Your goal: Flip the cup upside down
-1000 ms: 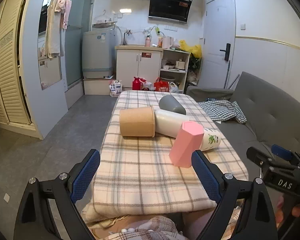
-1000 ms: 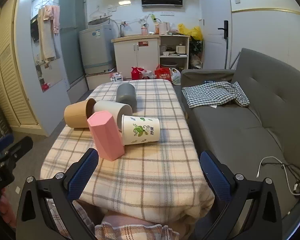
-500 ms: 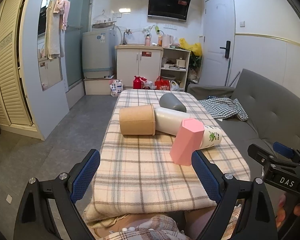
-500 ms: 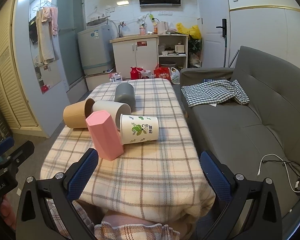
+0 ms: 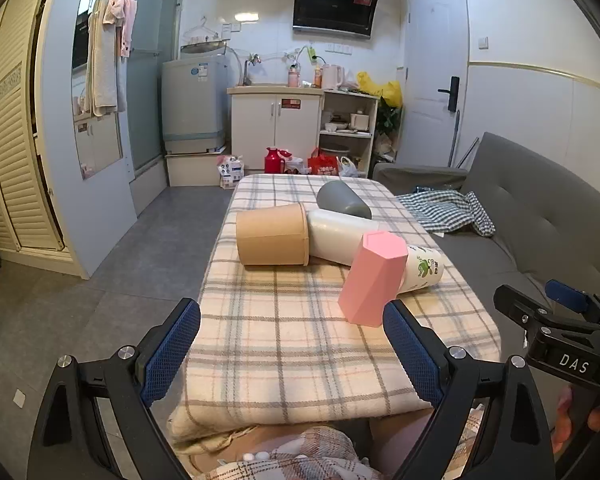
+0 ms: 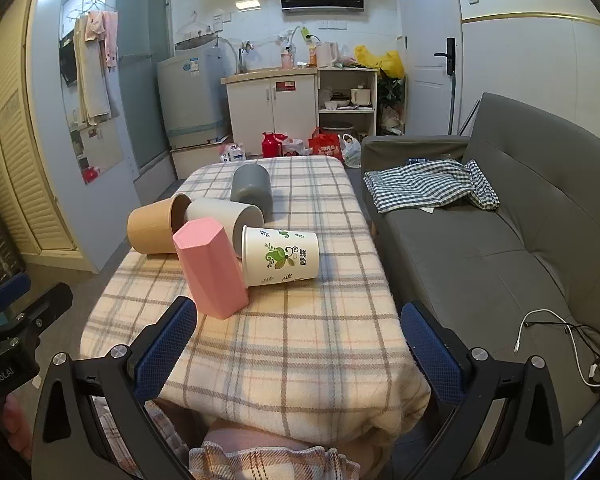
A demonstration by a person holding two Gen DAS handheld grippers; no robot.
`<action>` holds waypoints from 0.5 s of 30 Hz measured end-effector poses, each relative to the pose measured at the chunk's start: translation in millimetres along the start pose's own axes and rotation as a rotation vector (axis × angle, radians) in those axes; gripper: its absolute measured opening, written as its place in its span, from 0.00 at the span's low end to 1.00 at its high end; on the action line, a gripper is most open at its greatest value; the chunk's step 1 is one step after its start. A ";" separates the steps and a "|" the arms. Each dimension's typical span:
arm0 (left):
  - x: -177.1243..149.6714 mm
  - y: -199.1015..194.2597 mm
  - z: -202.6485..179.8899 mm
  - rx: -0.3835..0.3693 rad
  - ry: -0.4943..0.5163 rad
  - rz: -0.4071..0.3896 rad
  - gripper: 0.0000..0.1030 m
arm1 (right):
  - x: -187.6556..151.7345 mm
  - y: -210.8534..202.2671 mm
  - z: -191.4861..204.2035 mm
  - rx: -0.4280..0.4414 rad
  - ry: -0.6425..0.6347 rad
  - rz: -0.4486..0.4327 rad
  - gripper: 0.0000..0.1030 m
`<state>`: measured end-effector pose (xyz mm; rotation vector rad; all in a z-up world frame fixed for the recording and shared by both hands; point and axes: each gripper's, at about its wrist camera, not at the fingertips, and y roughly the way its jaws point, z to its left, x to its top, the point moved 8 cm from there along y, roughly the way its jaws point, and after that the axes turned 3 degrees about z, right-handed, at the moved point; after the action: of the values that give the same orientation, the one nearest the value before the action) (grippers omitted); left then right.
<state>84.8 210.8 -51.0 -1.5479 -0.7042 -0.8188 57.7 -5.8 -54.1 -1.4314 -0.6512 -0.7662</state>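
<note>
Several cups lie on a plaid-covered table [image 5: 284, 336] [image 6: 300, 340]. A pink faceted cup [image 5: 374, 278] [image 6: 210, 266] leans upside down, tilted against a white floral paper cup [image 5: 422, 268] [image 6: 282, 256] lying on its side. A brown paper cup [image 5: 272, 234] [image 6: 154, 224], a white cup [image 5: 336, 236] [image 6: 222, 216] and a grey cup [image 5: 342, 200] [image 6: 252, 186] also lie on their sides. My left gripper [image 5: 292, 352] is open and empty near the table's front edge. My right gripper [image 6: 296, 348] is open and empty, also short of the cups.
A grey sofa [image 6: 500, 240] with a checked cloth [image 6: 428, 184] stands right of the table. A white cable [image 6: 556, 332] lies on the sofa seat. Grey floor [image 5: 100, 260] runs along the left. Kitchen cabinets [image 5: 276, 128] and bags stand beyond the table's far end.
Both grippers have drifted slightly; the views are nearly the same. The cups have not moved and both grippers stay open.
</note>
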 end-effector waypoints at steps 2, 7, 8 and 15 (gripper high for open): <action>-0.3 0.3 0.0 0.002 0.001 0.000 0.93 | -0.1 0.5 0.1 0.000 -0.001 0.001 1.00; -1.0 0.1 0.5 -0.003 -0.001 0.000 0.93 | -0.5 2.3 -0.2 0.000 -0.005 0.008 1.00; -1.1 0.5 0.0 0.000 0.000 0.000 0.93 | -0.5 2.7 -0.4 0.000 -0.006 0.009 1.00; -2.4 2.1 -1.0 -0.008 0.000 0.006 0.93 | -0.9 3.8 -0.8 0.001 -0.007 0.016 1.00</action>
<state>85.0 209.5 -54.2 -1.5565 -0.6966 -0.8178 60.1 -6.7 -57.2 -1.4374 -0.6452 -0.7483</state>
